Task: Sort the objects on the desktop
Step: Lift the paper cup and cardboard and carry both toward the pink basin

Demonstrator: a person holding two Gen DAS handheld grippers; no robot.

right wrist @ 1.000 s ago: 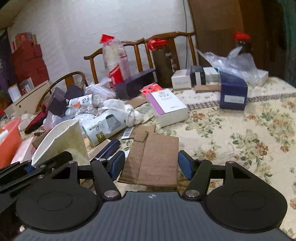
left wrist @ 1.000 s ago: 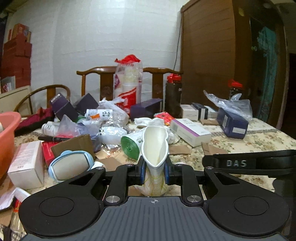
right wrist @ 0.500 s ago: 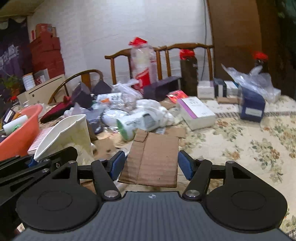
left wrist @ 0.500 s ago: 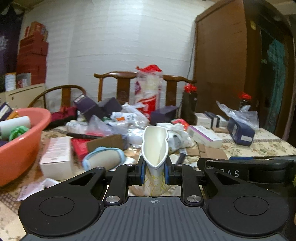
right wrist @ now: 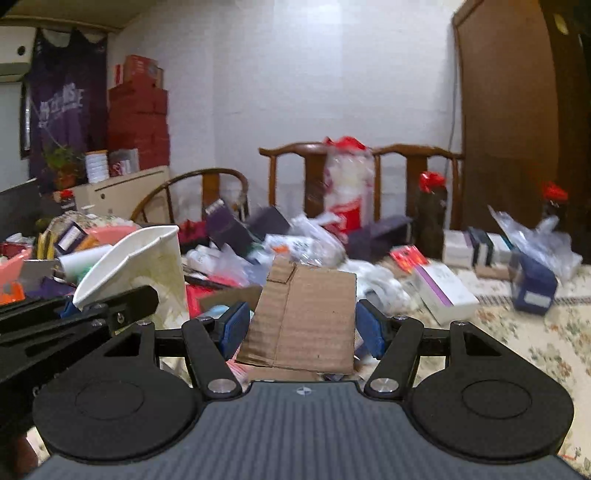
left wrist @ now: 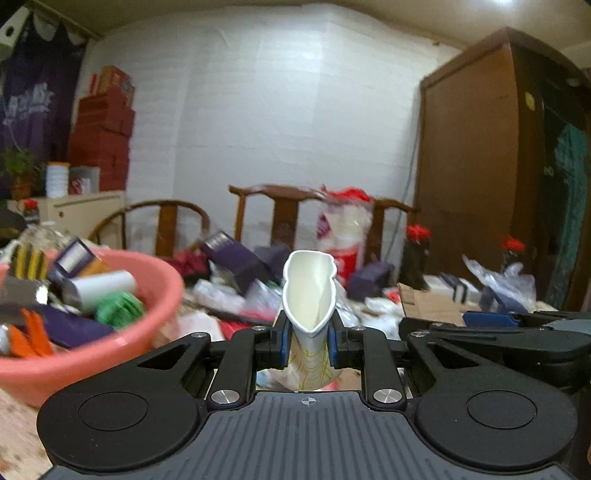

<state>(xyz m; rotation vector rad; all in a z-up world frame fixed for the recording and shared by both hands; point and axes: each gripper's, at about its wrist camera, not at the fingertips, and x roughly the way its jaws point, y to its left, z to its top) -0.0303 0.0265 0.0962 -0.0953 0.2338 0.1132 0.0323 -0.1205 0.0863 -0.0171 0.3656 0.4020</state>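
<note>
Light: dim, warm indoor; ceiling lamp glares at 1 o'clock.
Blur: table clutter and basin smeared; grippers sharp.
Distortion: fisheye bends wardrobe at 3 o'clock.

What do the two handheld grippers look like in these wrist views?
Both match: the left gripper and right gripper have matte black linkage arms, silver pivot screws, blue pads on the fingers, round black discs either side, and a ribbed grey body with a small crosshair mark. No hands, sleeves or cables show.
</note>
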